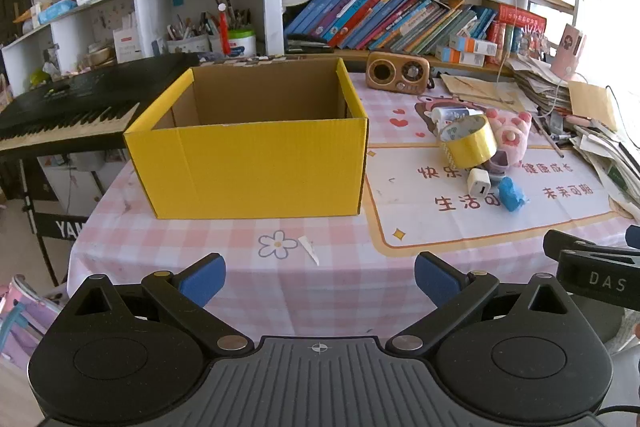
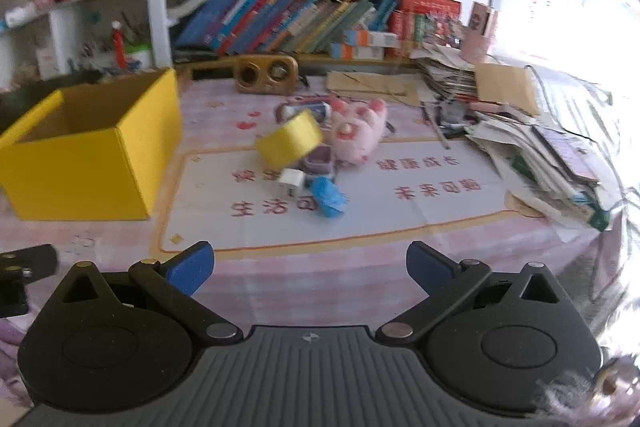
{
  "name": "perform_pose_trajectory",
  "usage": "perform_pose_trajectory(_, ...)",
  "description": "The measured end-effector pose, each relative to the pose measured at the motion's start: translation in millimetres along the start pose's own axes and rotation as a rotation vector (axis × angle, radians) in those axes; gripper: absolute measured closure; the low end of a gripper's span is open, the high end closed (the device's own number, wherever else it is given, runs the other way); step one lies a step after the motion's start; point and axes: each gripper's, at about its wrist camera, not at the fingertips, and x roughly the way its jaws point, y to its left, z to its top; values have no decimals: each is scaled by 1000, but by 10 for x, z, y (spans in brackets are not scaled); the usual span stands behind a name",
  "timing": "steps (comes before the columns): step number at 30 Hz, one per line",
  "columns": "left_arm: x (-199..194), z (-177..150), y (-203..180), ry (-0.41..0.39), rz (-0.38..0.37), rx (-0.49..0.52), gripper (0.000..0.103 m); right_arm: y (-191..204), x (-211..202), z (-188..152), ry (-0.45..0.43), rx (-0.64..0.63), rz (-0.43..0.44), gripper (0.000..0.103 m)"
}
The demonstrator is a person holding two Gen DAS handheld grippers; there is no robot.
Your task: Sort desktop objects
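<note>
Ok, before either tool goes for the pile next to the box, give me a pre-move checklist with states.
1. Left tool open, nothing between its fingers: ok.
2. Right tool open, nothing between its fingers: ok.
3. Box upright, top open, nothing seen inside: ok.
4. Pile items easy to single out: not ok; the tape roll leans on the plush, with the charger and blue toy crowded close in front.
5. Bare table between tools and pile: ok.
6. Right wrist view sharp enough to aim: not ok, it is blurred.
</note>
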Motion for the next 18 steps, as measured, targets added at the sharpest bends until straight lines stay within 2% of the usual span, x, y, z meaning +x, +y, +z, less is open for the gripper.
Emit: perform_pose_trajectory(18, 24, -2, 21, 6, -1, -3, 1, -9, 34, -10, 27, 4, 30, 0)
